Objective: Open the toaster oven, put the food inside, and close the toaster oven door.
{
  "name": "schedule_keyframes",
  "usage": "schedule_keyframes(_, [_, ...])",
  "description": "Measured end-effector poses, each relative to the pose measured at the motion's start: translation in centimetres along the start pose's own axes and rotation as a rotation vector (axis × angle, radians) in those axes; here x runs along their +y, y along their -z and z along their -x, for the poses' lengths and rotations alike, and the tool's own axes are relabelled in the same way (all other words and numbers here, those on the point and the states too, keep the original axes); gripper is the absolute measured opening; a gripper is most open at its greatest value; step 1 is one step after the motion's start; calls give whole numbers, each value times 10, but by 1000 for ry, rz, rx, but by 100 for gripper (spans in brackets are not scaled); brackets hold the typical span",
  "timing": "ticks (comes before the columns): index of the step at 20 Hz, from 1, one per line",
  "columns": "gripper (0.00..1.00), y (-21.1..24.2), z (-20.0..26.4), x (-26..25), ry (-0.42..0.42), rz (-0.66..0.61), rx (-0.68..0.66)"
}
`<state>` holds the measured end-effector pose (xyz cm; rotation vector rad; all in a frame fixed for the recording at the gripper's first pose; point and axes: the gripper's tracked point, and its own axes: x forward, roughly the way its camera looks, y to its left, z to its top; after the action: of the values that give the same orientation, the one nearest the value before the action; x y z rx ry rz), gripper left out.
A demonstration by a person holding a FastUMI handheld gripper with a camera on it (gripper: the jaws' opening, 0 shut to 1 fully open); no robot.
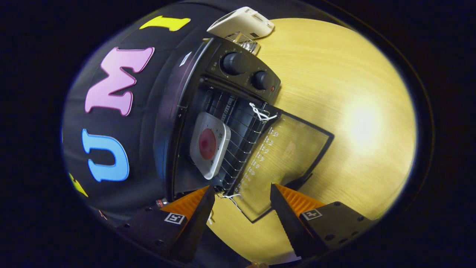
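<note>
Two fingers of the gripper (242,195) are seen at the bottom of the frame, spread wide apart with nothing held between them. Just ahead of them, in the middle of the frame, the toaster oven (208,93) is shown with its glass door (282,160) dropped fully open and lying flat over the wooden table (353,93). The far corner of the door's edge is seen in the gap between the fingertips; whether either finger touches it cannot be told. Inside the oven, on the wire rack (238,149), a white square plate (209,145) is resting, and a round reddish piece of food (207,144) is carried in its centre. White strings (260,113) are tied at the rack's near corners. Two dark knobs (235,63) are set on the oven's control panel, toward the upper middle of the frame. Beyond the oven, at the top, a white box-shaped device (241,22) is seen on the table.
</note>
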<state>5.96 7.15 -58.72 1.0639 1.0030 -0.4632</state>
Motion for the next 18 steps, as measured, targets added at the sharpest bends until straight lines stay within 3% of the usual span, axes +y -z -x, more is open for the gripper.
schedule_keyframes(3, [99, 27, 19, -12, 1, 190, 81])
schedule_keyframes(6, [99, 49, 21, -39, 56, 579, 108])
schedule_keyframes(9, [99, 57, 3, -69, 146, 841, 97])
schedule_keyframes(12, [99, 59, -22, -101, 246, 970, 102])
schedule_keyframes(18, [100, 54, -54, -112, 318, 1021, 55])
